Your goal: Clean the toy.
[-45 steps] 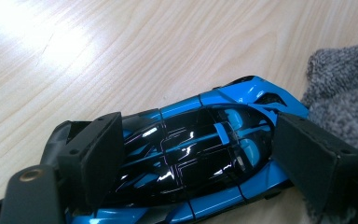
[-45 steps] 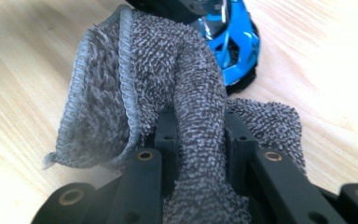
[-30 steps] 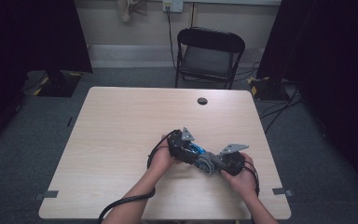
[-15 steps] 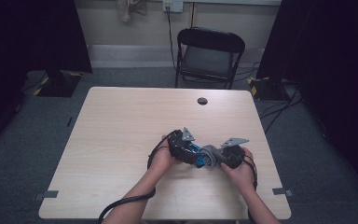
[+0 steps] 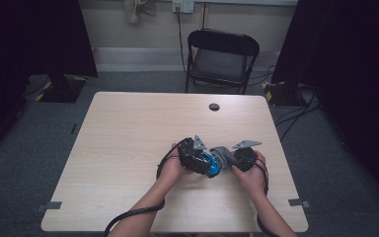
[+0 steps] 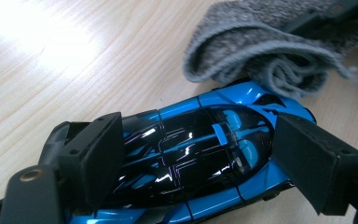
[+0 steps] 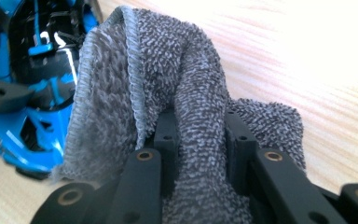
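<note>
A glossy blue and black toy car [image 6: 200, 154] lies on the wooden table, clamped across its body by my left gripper [image 6: 200, 161], whose jaws press on both of its sides. In the high view the car [image 5: 211, 165] sits between both hands near the table's front right. My right gripper [image 7: 200, 140] is shut on a folded grey towel cloth [image 7: 168, 93], which bulges forward and rests against the car's end [image 7: 32, 70]. In the left gripper view the cloth [image 6: 261, 51] lies on the car's far tip. The right gripper [image 5: 227, 159] meets the left gripper [image 5: 205, 163] over the car.
A small black round cap or hole [image 5: 214, 106] marks the table's far side. A black folding chair [image 5: 220, 54] stands behind the table [image 5: 128, 138]. Cables trail from both grippers off the front edge.
My right gripper with the cloth has slid a little to the left, closer against the car. The left gripper and car have stayed put.
</note>
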Demonstrator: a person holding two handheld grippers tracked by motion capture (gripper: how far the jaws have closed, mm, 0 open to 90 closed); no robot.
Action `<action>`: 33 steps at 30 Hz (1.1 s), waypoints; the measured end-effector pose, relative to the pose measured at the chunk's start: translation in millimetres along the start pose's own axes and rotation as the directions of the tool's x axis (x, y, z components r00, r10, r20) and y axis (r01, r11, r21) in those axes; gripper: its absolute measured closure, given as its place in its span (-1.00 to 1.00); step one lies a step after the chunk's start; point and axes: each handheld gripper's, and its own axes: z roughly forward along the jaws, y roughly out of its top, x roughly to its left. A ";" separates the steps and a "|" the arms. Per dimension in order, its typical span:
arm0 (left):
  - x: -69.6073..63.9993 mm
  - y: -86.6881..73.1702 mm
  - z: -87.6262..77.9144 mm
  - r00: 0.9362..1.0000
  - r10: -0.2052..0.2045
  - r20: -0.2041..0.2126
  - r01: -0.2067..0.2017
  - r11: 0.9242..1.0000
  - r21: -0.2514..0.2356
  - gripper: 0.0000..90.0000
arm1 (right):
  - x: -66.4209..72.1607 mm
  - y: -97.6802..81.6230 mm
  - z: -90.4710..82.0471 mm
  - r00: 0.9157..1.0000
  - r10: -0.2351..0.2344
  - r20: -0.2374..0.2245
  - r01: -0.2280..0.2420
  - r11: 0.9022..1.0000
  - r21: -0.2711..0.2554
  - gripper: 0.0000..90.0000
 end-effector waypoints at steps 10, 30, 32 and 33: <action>-0.4 0.2 -0.1 1.000 0.001 0.018 -0.001 1.000 -0.003 -0.62 | -4.1 11.4 8.9 0.998 0.046 0.038 -0.046 0.999 0.006 0.58; 0.7 -0.6 -0.4 1.000 0.006 0.020 -0.006 1.000 -0.010 -0.62 | -2.2 4.1 -38.5 0.999 -0.009 -0.038 0.006 0.997 -0.081 0.58; 0.6 -0.6 -0.4 1.000 0.005 0.020 -0.005 1.000 -0.009 -0.62 | 0.4 -1.8 -43.5 0.998 -0.017 -0.064 0.012 0.996 -0.083 0.58; 0.6 -0.6 -0.5 1.000 0.005 0.021 -0.005 1.000 -0.008 -0.62 | 1.4 -4.0 -44.8 0.997 -0.024 -0.075 0.018 0.996 -0.085 0.58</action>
